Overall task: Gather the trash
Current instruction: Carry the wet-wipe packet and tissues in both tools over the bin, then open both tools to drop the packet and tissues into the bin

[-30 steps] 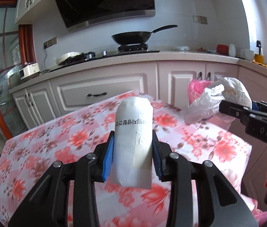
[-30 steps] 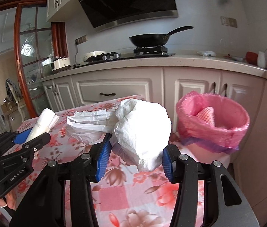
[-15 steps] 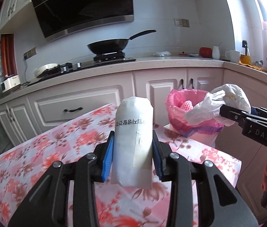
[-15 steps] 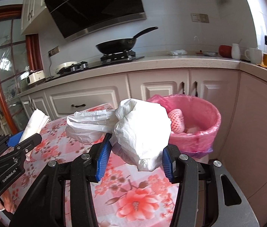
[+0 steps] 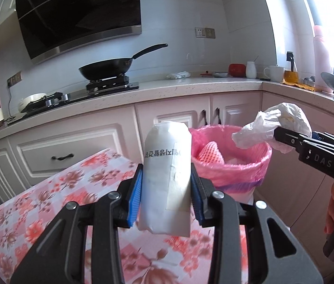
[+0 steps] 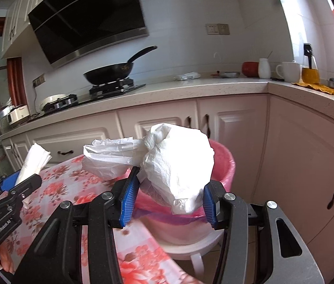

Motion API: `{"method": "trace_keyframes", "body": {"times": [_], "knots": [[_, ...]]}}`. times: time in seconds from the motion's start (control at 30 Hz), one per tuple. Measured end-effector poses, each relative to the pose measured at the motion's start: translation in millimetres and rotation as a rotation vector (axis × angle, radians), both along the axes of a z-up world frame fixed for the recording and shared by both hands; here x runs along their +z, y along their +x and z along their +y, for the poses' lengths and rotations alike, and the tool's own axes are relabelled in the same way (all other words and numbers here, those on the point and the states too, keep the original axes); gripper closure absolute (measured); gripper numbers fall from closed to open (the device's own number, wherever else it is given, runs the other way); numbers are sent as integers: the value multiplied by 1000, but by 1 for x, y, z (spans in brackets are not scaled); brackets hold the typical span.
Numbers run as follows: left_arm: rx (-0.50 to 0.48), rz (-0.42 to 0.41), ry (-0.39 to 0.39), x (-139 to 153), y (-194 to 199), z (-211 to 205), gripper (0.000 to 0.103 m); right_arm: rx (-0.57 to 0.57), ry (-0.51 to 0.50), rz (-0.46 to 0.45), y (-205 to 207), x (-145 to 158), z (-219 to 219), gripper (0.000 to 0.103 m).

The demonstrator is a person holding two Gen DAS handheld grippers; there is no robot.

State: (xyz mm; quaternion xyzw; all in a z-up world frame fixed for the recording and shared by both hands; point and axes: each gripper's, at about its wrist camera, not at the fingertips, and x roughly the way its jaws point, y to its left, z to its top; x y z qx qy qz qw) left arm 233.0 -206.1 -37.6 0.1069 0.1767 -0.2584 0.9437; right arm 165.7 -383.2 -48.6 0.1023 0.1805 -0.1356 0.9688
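My left gripper [image 5: 165, 191] is shut on a white paper packet [image 5: 165, 177] with black print, held upright above the table's far edge. My right gripper [image 6: 168, 196] is shut on a crumpled white plastic bag [image 6: 176, 163], held over the near rim of the trash bin. The bin [image 5: 233, 165] has a pink liner and holds a pink foam fruit net [image 5: 208, 152]. It stands on a white stool [image 6: 190, 248] just past the table corner. The right gripper [image 5: 285, 137] with the bag [image 5: 278, 123] shows at the right of the left wrist view. The left gripper [image 6: 19, 184] with the packet [image 6: 34, 161] shows at the left of the right wrist view.
A table with a floral pink cloth [image 5: 48, 201] lies below both grippers. Pink cabinets [image 6: 237, 130] and a counter run behind and to the right of the bin. A black wok [image 5: 106, 67] sits on the stove. Cups and jars [image 5: 273, 73] stand on the counter corner.
Both grippers have moved forward and right along the table toward the bin, each keeping its load. The bin has grown larger and now sits directly under the bag.
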Motion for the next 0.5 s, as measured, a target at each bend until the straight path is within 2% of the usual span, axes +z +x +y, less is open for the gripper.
{"method": "trace_keyframes", "body": {"times": [0.37, 0.5], "knots": [[-93, -31, -38, 25, 36, -62, 66, -34, -31, 23, 37, 8, -45, 56], [-104, 0, -64, 27, 58, -86, 66, -19, -21, 37, 57, 6, -62, 56]]}}
